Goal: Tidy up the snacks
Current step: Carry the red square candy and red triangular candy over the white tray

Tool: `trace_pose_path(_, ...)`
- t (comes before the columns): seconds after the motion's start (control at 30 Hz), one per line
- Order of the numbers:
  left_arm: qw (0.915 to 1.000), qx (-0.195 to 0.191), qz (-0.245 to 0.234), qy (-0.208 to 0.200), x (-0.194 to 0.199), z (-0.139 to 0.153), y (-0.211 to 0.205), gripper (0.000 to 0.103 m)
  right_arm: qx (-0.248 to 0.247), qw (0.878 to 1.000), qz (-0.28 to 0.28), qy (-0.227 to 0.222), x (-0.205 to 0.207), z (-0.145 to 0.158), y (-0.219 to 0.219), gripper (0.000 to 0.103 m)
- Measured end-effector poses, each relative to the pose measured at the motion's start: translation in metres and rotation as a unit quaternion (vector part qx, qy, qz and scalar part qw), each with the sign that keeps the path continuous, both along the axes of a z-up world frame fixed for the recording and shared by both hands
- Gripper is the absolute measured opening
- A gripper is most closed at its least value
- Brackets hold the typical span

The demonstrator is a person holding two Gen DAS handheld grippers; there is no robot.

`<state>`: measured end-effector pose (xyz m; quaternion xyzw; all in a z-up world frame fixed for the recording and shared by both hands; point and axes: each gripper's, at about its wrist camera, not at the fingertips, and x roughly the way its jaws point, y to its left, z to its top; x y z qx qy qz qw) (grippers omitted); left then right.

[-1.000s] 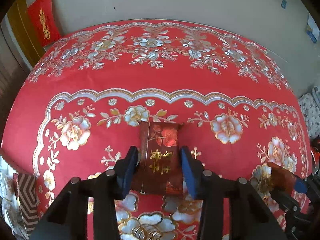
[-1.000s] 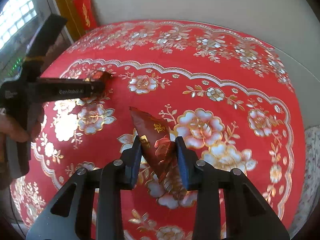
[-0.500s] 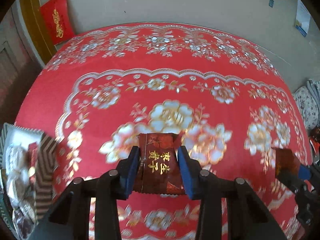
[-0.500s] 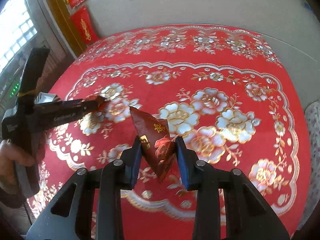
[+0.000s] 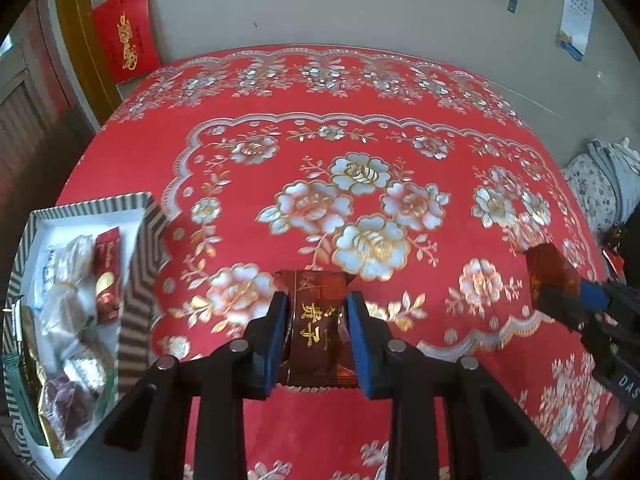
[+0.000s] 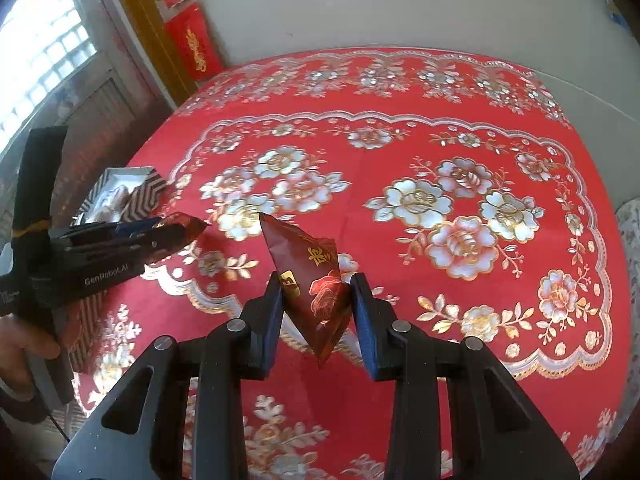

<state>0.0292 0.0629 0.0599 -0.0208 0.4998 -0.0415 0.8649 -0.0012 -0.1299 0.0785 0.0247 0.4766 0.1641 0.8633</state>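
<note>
Our left tool (image 5: 316, 320), jaws just narrowed, grips one snack packet (image 5: 318, 336); our right tool (image 6: 316, 312) pinches another packet (image 6: 316, 284). The box (image 5: 136, 280) is cut off, its contents blurred.

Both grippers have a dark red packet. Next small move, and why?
Probably carry the left gripper and its packet left, over the striped box. The jaws, just closing, pinch it; the box already holds snacks; the right gripper clamps its own packet.

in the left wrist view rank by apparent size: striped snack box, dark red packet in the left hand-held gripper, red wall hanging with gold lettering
1. Zigzag-striped cardboard snack box, clearly largest.
2 and 3. Dark red foil snack packet and red paper wall hanging look alike; the packet sits nearest the camera, so no ranking between them.
</note>
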Motion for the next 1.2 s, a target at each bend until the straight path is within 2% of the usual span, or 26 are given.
trace_pose_path(0.5,0.9992,0.017,0.01,-0.035,-0.04,0.031,0.041,0.032,-0.004,0.999,0.046,-0.02,-0.016,0.022,0.064,0.032)
trace_pose_path(0.83,0.9974,0.02,0.051,-0.047,-0.057,0.042,0.088,0.032,-0.001,0.995,0.098,-0.021,-0.015,0.026,0.12,0.032)
trace_pose_path(1.2,0.9916,0.019,0.114,-0.059,-0.073,0.046,0.152,0.032,-0.009,0.987,0.155,-0.036,-0.008,0.039,0.183,0.032)
